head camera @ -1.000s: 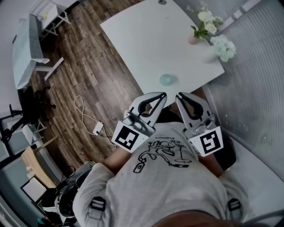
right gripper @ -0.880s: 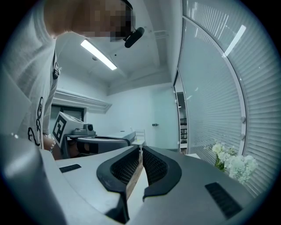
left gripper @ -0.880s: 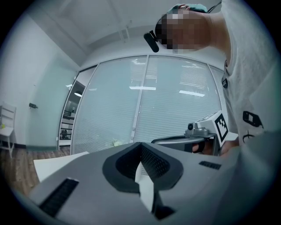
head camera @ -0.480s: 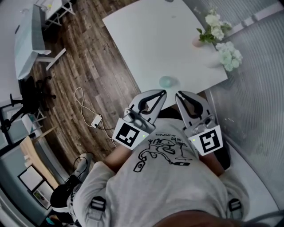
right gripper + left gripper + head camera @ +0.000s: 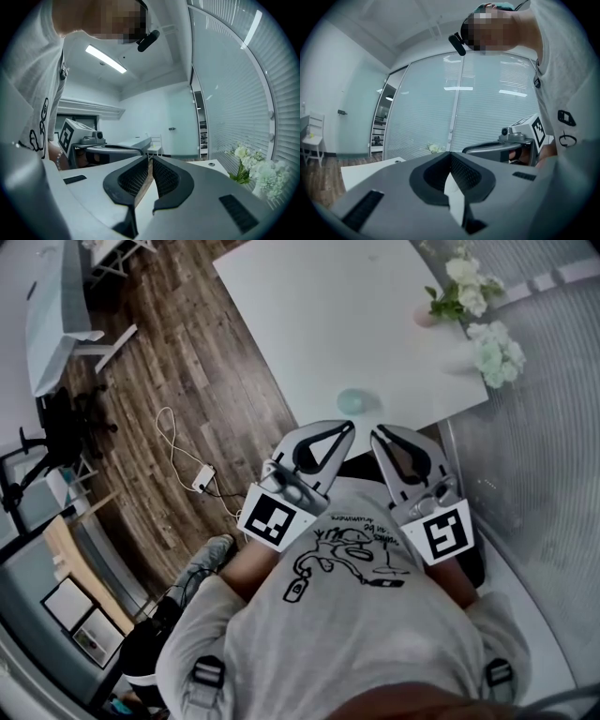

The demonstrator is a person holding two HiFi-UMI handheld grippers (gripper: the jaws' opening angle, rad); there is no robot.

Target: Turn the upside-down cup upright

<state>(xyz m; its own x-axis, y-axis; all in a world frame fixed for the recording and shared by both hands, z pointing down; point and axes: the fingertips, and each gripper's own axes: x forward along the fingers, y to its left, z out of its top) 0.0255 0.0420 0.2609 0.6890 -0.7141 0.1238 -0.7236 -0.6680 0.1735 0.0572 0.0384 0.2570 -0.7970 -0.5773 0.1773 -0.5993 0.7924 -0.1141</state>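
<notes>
Cup point(image 5: 354, 401) on table point(image 5: 309, 315), just ahead of both claws

The cup sits by the table's near edge, just beyond the tips of the left claw point(image 5: 347, 429) and right claw point(image 5: 379, 437); both claws are empty, jaws together, side by side; flowers point(image 5: 487, 343) stand well off to the right.

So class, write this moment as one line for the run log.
phase: before grasp | left gripper: shut, empty | right gripper: shut, empty | cup: on table, untouched, just ahead of both grippers
</notes>
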